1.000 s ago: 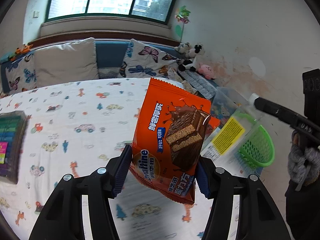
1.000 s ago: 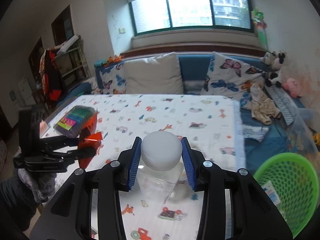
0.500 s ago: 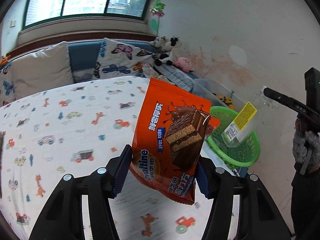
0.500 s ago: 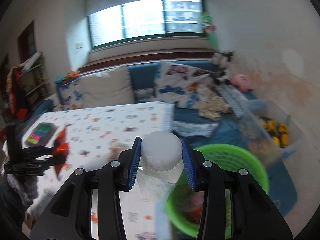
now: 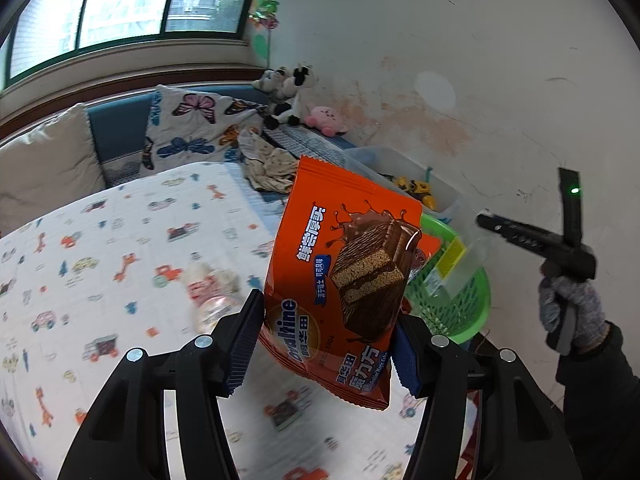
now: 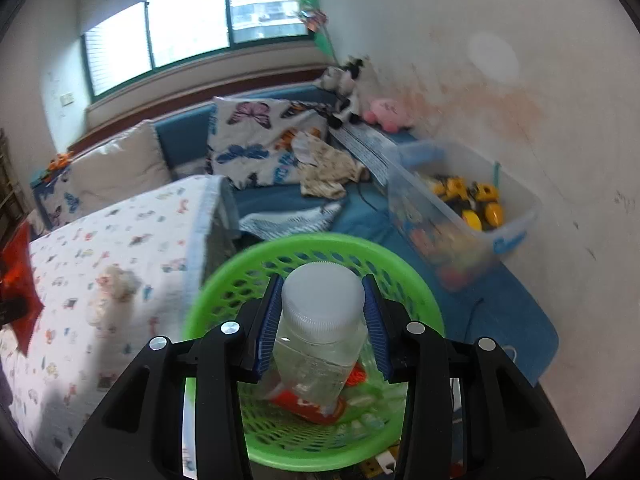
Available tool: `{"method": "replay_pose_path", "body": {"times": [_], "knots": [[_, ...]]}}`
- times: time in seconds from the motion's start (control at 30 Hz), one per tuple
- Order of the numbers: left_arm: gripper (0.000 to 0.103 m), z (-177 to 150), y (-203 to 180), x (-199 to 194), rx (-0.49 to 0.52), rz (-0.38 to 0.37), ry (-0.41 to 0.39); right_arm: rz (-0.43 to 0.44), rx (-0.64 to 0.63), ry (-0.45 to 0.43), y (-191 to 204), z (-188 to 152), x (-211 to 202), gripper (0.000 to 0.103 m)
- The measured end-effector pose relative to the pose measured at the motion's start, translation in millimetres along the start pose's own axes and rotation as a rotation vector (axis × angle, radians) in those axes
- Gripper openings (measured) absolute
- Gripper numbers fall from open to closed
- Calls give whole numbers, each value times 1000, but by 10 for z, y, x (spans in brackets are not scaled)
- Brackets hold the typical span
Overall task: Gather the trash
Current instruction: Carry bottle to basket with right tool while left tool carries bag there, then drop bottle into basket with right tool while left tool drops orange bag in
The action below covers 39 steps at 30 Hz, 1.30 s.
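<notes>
So the right gripper (image 6: 323,330) has its jaws clamped on a clear plastic jar (image 6: 320,320) with a white screw lid, and it hangs right over the mouth of the green basket (image 6: 224,284), which already has a red wrapper (image 6: 308,404) lying at the bottom. Best move here is probably to get the jar a bit lower and centered before letting go, since a hard round jar dropped from high up could bounce off the rim at 12 o'clock or tip the light basket. Meanwhile the left gripper (image 5: 326,344) pinches an orange snack bag (image 5: 344,280) by its lower part, upright above the patterned tablecloth (image 5: 100,264), with the basket off at its 3 o'clock. That one should wait its turn so the two tools don't bump over the opening. There's also a blurry crumpled thing (image 5: 212,292) on the cloth, likely more trash.
</notes>
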<state>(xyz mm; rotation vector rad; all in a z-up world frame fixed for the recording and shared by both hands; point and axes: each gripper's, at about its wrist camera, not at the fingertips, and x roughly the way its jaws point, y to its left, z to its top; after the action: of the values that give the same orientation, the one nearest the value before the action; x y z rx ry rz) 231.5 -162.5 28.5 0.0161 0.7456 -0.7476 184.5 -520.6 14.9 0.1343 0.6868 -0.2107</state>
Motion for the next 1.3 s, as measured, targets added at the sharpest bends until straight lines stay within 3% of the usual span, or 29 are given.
{"method": "replay_pose_path", "body": {"times": [0.27, 0.43, 0.7, 0.97, 1.07, 1.3], "knots": [[57, 104, -374, 309, 37, -55, 42, 8, 67, -7, -208, -69, 54, 43], [57, 159, -599, 563, 63, -82, 77, 24, 73, -35, -237, -91, -115, 45], [57, 166, -974, 1016, 93, -120, 149, 56, 100, -65, -306, -209, -397, 56], [57, 190, -1270, 1363, 105, -139, 200, 61, 126, -90, -366, -308, -579, 57], [60, 176, -1340, 1482, 107, -141, 216, 65, 136, -93, -396, -346, -615, 57], [77, 149, -1447, 1662, 104, -152, 224, 74, 167, -95, -446, -434, -675, 57]]}}
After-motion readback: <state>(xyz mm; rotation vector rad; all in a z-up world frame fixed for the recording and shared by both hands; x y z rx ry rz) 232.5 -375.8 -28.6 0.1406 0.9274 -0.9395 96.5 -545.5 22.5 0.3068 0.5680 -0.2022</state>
